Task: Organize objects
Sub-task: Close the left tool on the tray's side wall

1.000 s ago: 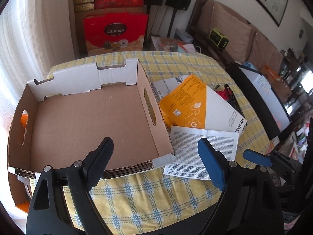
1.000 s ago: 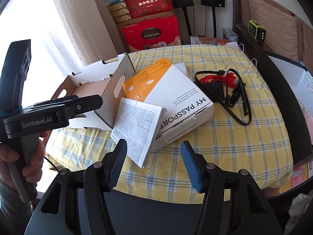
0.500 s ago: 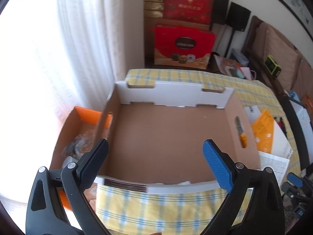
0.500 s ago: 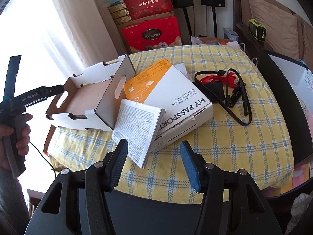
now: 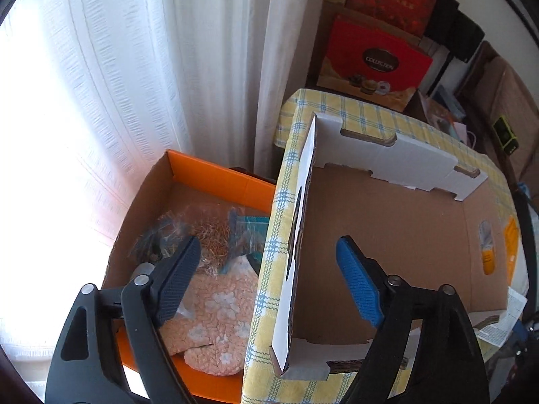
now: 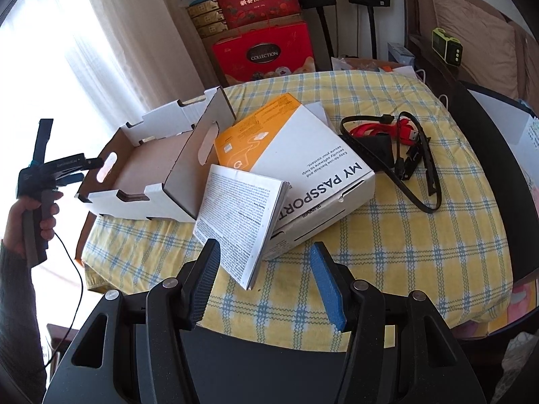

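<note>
Left tongs point(image 5: 266, 279) swung over tray wall point(image 5: 296, 235) — closing, empty

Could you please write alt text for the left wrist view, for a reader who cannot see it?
The left tongs, jaws closing with nothing between them, straddle the near side wall of an empty cardboard tray on a yellow checked tablecloth. Below, beside white curtains, an orange box holds fuzzy pink slippers and plastic bags.

Matt corrugated cardboard tray point(image 5: 387, 235); woven checked tablecloth point(image 6: 421, 235); fuzzy slippers point(image 5: 215, 320); glossy box point(image 6: 303, 155).
</note>
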The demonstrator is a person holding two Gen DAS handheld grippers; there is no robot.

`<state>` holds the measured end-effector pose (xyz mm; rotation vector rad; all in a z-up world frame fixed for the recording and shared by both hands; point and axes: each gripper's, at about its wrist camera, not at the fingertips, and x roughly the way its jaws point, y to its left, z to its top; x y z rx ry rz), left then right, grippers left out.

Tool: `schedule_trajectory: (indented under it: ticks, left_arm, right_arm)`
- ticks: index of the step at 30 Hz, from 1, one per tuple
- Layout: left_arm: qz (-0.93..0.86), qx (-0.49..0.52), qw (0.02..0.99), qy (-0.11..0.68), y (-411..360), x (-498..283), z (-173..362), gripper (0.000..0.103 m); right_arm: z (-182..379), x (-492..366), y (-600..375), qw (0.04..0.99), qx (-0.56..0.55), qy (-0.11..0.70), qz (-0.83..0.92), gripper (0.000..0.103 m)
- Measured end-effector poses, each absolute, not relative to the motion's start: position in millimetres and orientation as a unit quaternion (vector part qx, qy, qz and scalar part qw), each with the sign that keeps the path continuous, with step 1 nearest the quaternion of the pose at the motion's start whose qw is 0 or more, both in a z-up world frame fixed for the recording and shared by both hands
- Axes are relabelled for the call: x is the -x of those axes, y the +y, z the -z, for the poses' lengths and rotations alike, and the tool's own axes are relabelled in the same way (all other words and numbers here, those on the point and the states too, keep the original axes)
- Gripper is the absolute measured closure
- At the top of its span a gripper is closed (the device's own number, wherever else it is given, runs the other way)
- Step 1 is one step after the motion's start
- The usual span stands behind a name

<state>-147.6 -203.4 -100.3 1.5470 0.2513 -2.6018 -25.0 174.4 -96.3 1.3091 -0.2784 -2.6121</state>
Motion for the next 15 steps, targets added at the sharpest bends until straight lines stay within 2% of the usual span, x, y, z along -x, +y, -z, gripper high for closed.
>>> schedule_trajectory:
  ticks: [3, 5, 7, 10, 12, 15]
  left_arm:
    - [0.852, -0.519, 0.053, 0.048, -193.4, 151.1, 107.5, 0.035]
    - [0.85, -0.523, 0.046, 0.03, -184.6, 151.9, 111.0, 0.042]
    - [0.847, -0.529, 0.041, 0.02, -178.0, 153.4, 114.3, 0.06]
    - [0.846, -0.532, 0.032, 0.012, -172.1, 156.2, 116.9, 0.075]
    - [0.846, -0.533, 0.021, 0.006, -167.4, 156.7, 118.6, 0.081]
    - [0.848, -0.53, 0.019, -0.015, -162.6, 155.7, 120.4, 0.082]
  right_arm:
    - [97.2, 25.9, 175.2, 0.107, -0.445, -0.099, 0.884, 0.045]
    - [97.1, 26.7, 175.0, 0.107, -0.446, -0.099, 0.883, 0.045]
    - [96.7, 27.0, 174.5, 0.109, -0.446, -0.101, 0.882, 0.045]
    - [97.1, 27.9, 174.3, 0.118, -0.448, -0.11, 0.879, 0.045]
    - [96.5, 27.8, 173.1, 0.123, -0.448, -0.11, 0.879, 0.046]
    - [96.9, 29.0, 170.4, 0.127, -0.45, -0.105, 0.878, 0.054]
